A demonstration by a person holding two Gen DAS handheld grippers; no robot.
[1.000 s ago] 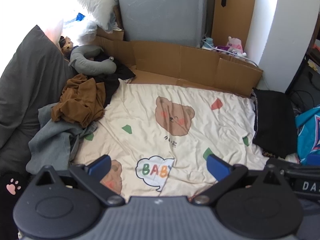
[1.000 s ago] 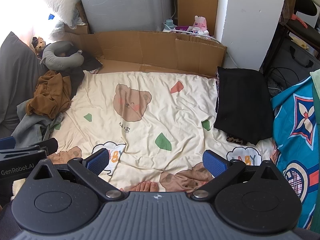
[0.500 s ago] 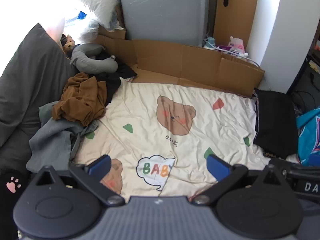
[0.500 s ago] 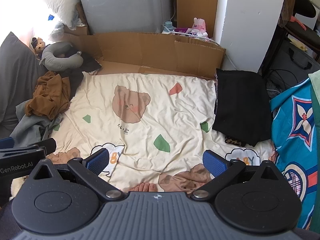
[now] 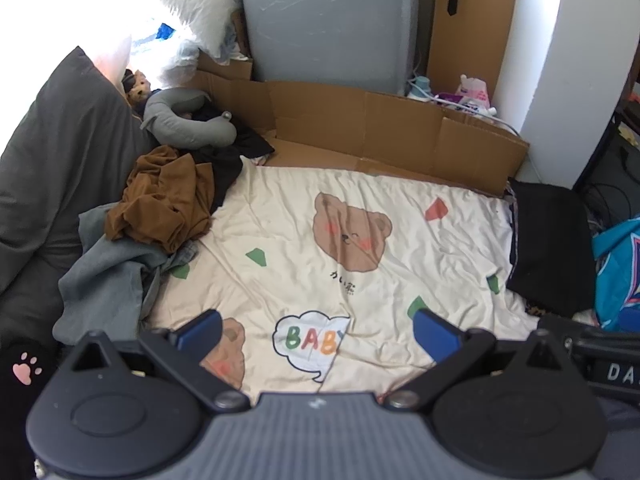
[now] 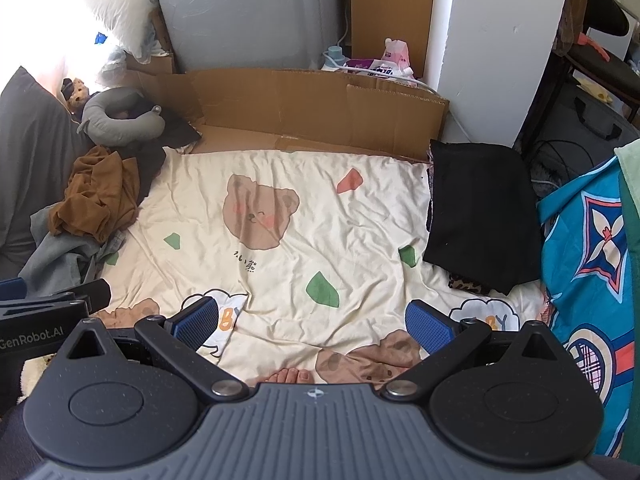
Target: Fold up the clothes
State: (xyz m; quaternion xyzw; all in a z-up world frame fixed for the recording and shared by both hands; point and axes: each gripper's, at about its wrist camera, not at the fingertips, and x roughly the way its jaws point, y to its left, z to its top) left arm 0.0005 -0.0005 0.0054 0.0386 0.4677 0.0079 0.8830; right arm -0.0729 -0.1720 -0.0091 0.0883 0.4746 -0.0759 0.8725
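Cream bear-print blanket (image 5: 360, 240) spread flat, "BABY" cloud near front edge. Flattened cardboard (image 5: 392, 136) along far side. Grey neck pillow (image 5: 180, 124) at far left corner, small plush toy (image 5: 138, 86) just behind. Large dark grey cushion (image 5: 56, 168) at left. White pillar (image 6: 492, 48) at right, blue patterned fabric (image 6: 592, 240) beside.

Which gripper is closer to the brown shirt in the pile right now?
Left. The left gripper hangs open just beside the pile, the brown shirt ahead to its left. The right gripper, also open, sits farther toward the folded black garment.
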